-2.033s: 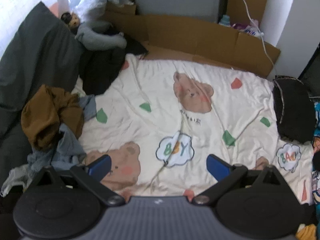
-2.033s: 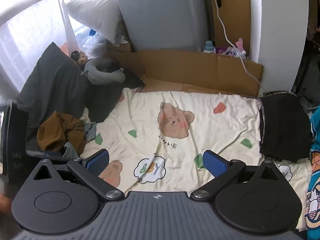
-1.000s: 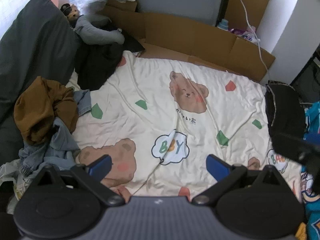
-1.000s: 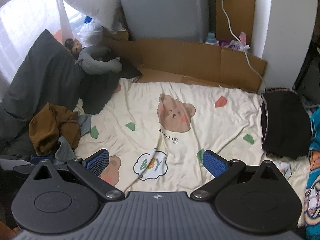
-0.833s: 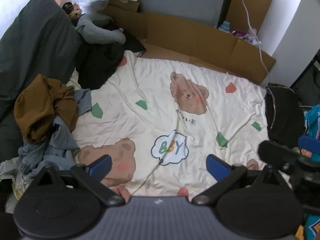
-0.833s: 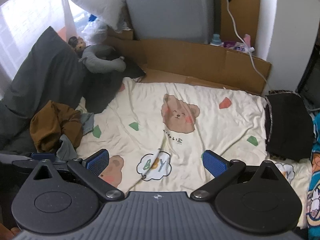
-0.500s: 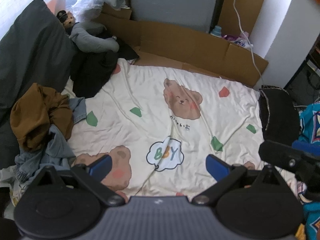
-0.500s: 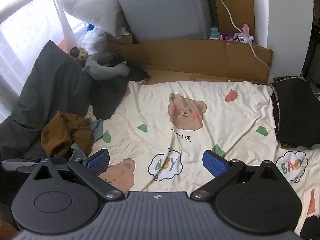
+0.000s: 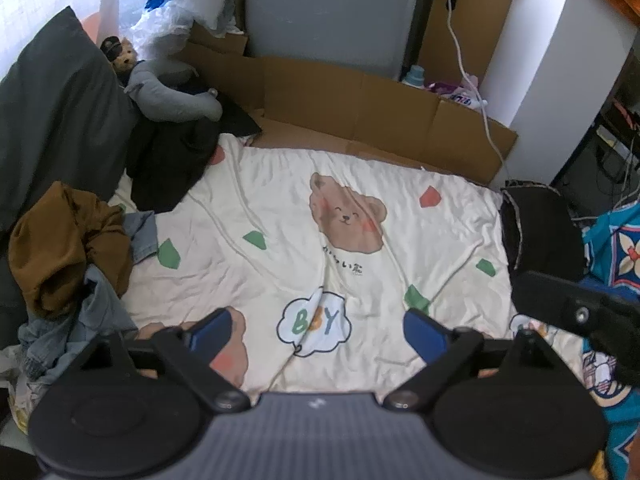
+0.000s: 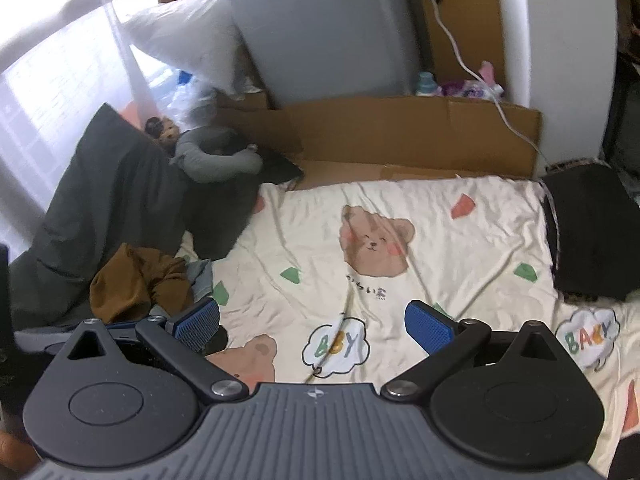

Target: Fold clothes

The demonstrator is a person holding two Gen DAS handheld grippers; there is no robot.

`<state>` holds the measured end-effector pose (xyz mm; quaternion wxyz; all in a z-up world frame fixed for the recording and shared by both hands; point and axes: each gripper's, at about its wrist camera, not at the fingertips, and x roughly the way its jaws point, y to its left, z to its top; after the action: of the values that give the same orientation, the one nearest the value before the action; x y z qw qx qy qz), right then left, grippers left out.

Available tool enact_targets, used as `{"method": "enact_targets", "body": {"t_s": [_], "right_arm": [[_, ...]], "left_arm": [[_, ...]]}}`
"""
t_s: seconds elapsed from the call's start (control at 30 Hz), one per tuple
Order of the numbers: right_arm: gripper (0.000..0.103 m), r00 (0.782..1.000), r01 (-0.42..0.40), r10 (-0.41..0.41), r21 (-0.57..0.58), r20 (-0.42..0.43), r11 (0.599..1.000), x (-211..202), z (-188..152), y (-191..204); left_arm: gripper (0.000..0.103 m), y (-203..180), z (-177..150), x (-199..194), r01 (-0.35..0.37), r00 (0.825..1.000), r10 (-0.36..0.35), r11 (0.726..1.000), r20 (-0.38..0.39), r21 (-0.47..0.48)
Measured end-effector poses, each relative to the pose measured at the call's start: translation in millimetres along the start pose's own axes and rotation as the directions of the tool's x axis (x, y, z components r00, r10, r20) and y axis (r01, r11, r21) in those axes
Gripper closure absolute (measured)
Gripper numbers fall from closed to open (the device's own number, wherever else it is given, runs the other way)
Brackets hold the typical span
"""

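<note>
two clothes heaps [image 9: 68,248] flanking sheet [image 9: 280,248]

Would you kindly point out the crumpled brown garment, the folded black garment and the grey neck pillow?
crumpled brown garment [image 9: 60,240], left wrist view, middle of the heap.
folded black garment [image 10: 588,236], right wrist view, top face.
grey neck pillow [image 9: 172,96], left wrist view, curved body.

Left gripper [image 9: 318,332]: black linkage arms, blue ribbed pads, silver pivot screws, grey ridged body.
</note>
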<state>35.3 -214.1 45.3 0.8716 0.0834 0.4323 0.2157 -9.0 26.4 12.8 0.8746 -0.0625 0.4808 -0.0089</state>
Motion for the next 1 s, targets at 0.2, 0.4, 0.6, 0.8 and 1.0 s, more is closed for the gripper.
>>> {"method": "enact_targets", "body": {"t_s": [0.2,0.4,0.6,0.8,1.0], "right_arm": [[0.017,1.0,0.012,-0.011,0.078,-0.014,0.997,6.7,-0.3,-14.9],[0.024,0.999,0.0,0.003,0.059,-0.049,0.998,14.1,-0.3,-17.3],[0.024,0.999,0.017,-0.016,0.017,-0.041,1.0,13.5,-2.8,-10.7],[0.024,0.998,0.005,-0.004,0.01,-0.057,1.0,14.6,-2.7,-10.0],[0.021,0.996,0.028,-0.027,0.009,-0.088,1.0,19.6,-2.9,-13.2]], "left_arm": [[0.017,3.6,-0.2,0.1,0.015,1.0,-0.015,1.0,0.006,-0.026],[0.017,5.5,-0.5,5.5,0.017,0.999,-0.018,0.999,-0.04,-0.031],[0.017,6.2,-2.3,8.5,-0.005,0.998,0.004,1.0,-0.062,-0.013],[0.015,10.5,-0.9,11.6,-0.019,0.996,0.016,0.999,-0.085,-0.033],[0.012,14.9,1.0,17.4,-0.049,0.994,0.044,0.997,-0.104,-0.051]]}}
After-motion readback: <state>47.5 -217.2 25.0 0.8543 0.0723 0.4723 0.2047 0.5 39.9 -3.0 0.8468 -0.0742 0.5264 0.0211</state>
